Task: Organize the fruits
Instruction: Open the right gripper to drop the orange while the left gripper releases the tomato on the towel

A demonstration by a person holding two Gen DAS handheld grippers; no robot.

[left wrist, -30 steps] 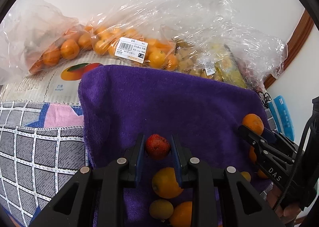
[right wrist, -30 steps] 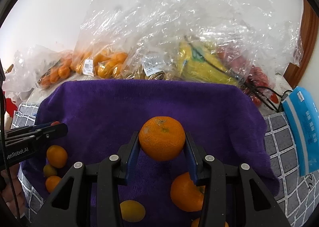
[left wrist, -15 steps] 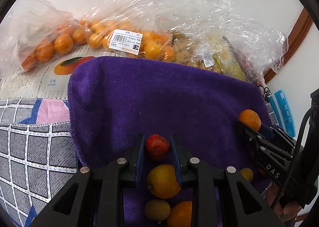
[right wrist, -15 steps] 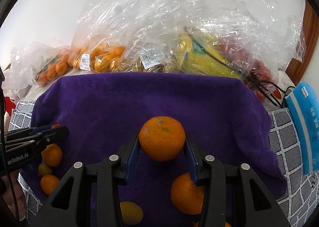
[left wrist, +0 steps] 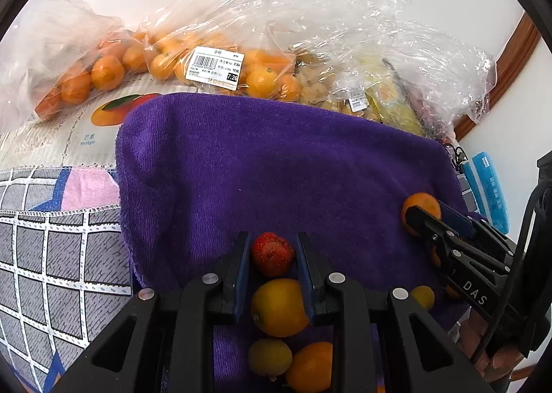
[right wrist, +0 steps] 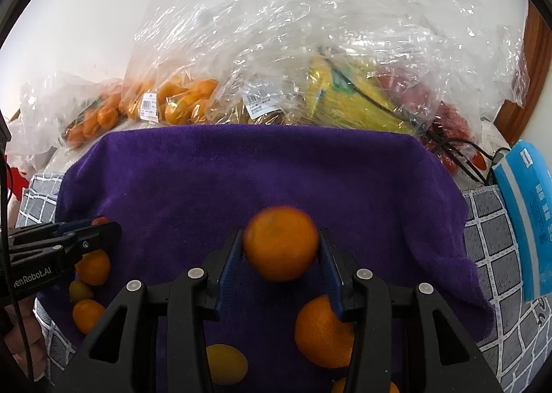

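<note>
Left tool (left wrist: 272,255): its two pads are pressed against a small red fruit (left wrist: 272,253) and hold it above the near edge of a purple towel (left wrist: 276,165)
Right tool (right wrist: 280,244): its jaws have just been opening – a round orange (right wrist: 280,243) sits between them, blurred, with a sliver of gap at the pads, so it looks let go
Orange's place: over the near middle of the towel in the right wrist view; in the left wrist view it shows by the towel's right edge
Loose fruit under the left tool: a yellow-orange fruit (left wrist: 277,306), a smaller yellow one (left wrist: 269,356) and an orange one (left wrist: 308,367), close together at the towel's near edge
Loose fruit under the right tool: a second orange (right wrist: 321,332) near the right pad and a yellow fruit (right wrist: 226,363) to its left
Towel's left near corner, right wrist view: three small orange and yellow fruits (right wrist: 91,267) beside the tip of the left tool
Far edge of the towel: clear plastic bags (right wrist: 310,48) heaped against a white wall – one with oranges and a barcode label (left wrist: 214,69), others with yellow and red produce
Under the towel: a grey checked cloth (left wrist: 51,255)
Right of the towel: a blue packet (right wrist: 528,213)
</note>
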